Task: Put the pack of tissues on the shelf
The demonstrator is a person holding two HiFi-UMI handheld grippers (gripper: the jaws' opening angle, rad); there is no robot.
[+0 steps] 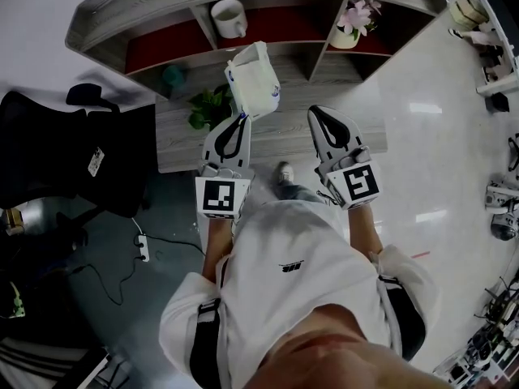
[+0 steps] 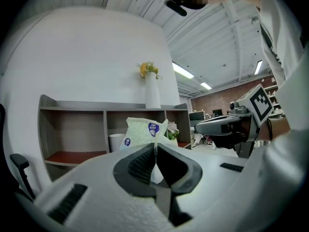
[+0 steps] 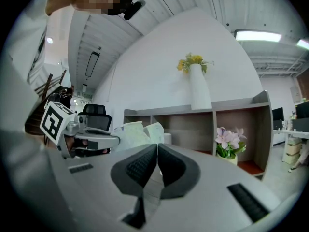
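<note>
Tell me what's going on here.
A person stands facing a grey shelf with a two-fingered gripper in each hand. The left gripper has its fingers shut on the edge of the pack of tissues and holds it up in front of the shelf; the pack is not yet set down. The right gripper is shut on nothing and hangs alongside. A white mug and pink flowers sit in the shelf's compartments.
</note>
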